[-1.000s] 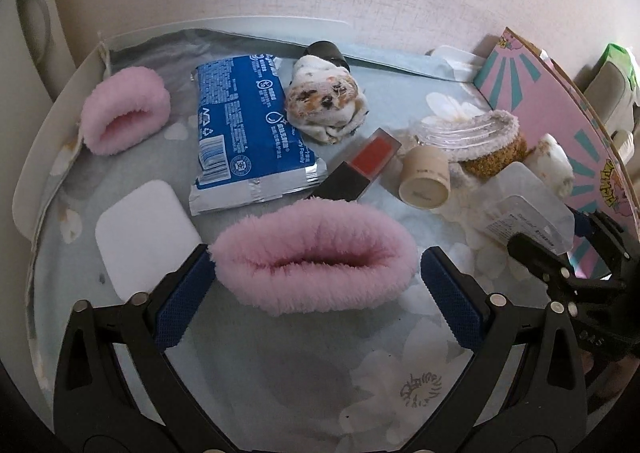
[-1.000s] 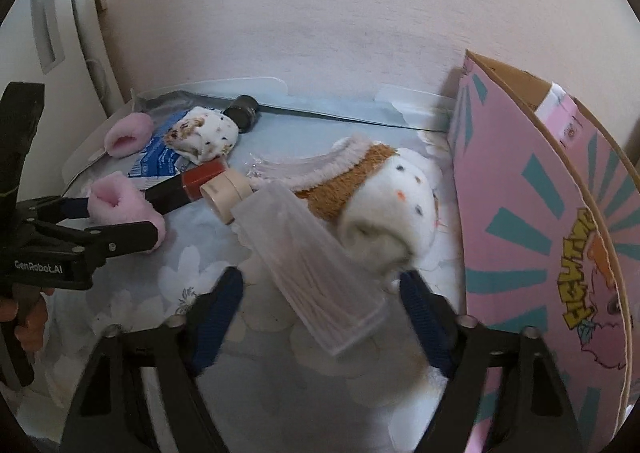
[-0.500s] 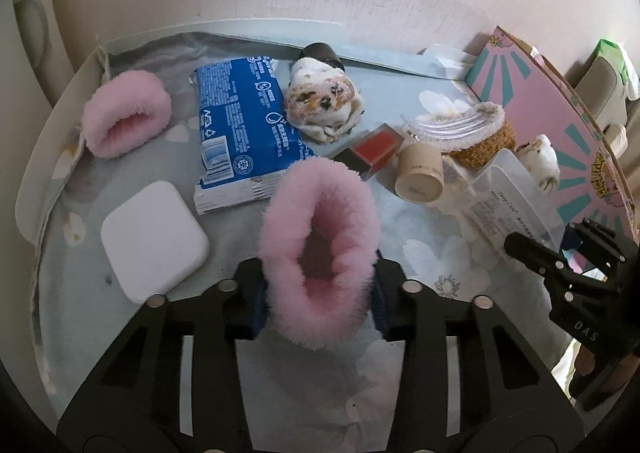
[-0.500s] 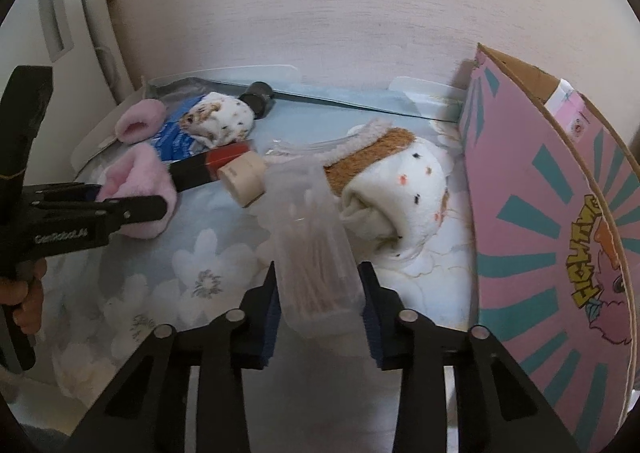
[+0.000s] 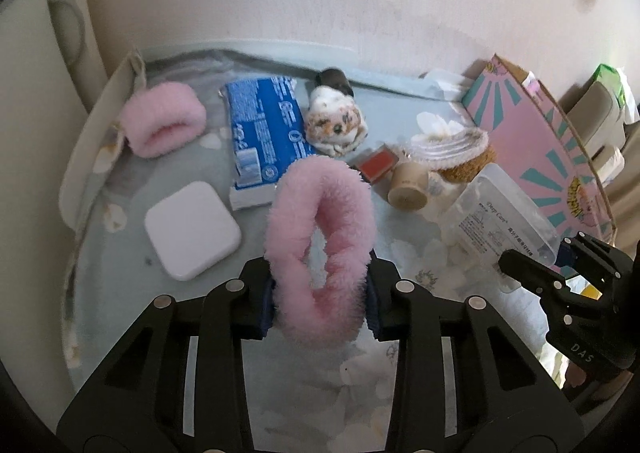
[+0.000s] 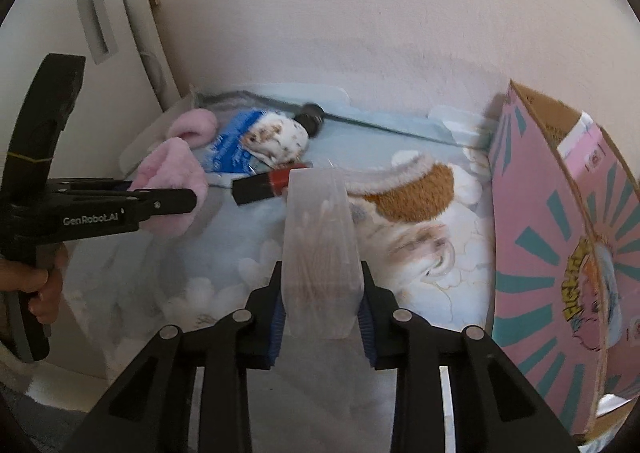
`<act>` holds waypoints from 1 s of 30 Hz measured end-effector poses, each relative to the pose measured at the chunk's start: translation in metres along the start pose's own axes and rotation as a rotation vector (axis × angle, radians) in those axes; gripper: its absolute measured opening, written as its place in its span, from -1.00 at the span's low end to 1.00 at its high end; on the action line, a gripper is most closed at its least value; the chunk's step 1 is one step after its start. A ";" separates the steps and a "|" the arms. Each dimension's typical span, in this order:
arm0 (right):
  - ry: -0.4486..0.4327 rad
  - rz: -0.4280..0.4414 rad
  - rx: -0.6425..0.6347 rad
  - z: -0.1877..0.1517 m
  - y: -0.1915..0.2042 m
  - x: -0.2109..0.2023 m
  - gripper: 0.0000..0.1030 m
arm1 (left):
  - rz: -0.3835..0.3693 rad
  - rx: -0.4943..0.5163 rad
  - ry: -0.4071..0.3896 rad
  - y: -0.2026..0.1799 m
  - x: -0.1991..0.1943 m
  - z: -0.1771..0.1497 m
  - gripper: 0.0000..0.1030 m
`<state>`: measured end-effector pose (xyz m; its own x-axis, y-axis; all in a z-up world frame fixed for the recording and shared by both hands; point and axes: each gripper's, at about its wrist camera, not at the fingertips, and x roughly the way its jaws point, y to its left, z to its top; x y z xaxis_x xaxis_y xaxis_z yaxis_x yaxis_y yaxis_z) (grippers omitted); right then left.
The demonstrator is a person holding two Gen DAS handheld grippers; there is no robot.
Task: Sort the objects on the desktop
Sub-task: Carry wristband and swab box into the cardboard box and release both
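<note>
My left gripper (image 5: pixel 320 305) is shut on a fluffy pink cuff (image 5: pixel 320 249) and holds it lifted above the floral cloth; it also shows in the right wrist view (image 6: pixel 172 189). My right gripper (image 6: pixel 320 317) is shut on a clear plastic box of cotton swabs (image 6: pixel 320 253), raised off the cloth; the box shows in the left wrist view (image 5: pixel 504 221). A second pink cuff (image 5: pixel 164 125) lies at the far left. A pink cardboard box (image 6: pixel 560 245) stands open at the right.
On the cloth lie a blue wipes pack (image 5: pixel 264 133), a white square case (image 5: pixel 192 229), a spotted plush (image 5: pixel 336 125), a red-and-black tube (image 6: pixel 268 187), a beige jar (image 5: pixel 408 189) and a brown-and-white plush (image 6: pixel 420 193). A wall stands behind.
Both grippers closed from wide open, the left on the pink cuff and the right on the swab box. Both have since lifted their objects off the cloth.
</note>
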<state>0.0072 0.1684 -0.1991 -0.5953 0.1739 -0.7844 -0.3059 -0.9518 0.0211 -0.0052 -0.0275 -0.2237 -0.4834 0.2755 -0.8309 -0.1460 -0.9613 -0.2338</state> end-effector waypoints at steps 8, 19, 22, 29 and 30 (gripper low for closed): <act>-0.057 0.013 0.062 0.028 -0.008 -0.031 -0.44 | -0.009 -0.021 -0.045 -0.004 -0.039 0.026 -0.39; -0.158 -0.020 0.102 0.072 -0.040 -0.082 -0.44 | -0.079 0.057 -0.126 -0.053 -0.070 0.088 -0.39; -0.165 -0.057 0.113 0.077 -0.056 -0.092 -0.44 | -0.123 0.090 -0.140 -0.077 -0.072 0.107 -0.39; -0.145 -0.132 0.188 0.081 -0.111 -0.106 -0.44 | -0.213 0.177 -0.145 -0.138 -0.062 0.142 -0.39; -0.140 -0.144 0.201 0.081 -0.119 -0.107 -0.44 | -0.224 0.189 -0.139 -0.147 -0.059 0.146 -0.39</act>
<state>0.0476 0.2836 -0.0676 -0.6276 0.3502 -0.6953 -0.5276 -0.8481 0.0491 -0.0818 0.0986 -0.0667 -0.5322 0.4913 -0.6895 -0.4134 -0.8615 -0.2947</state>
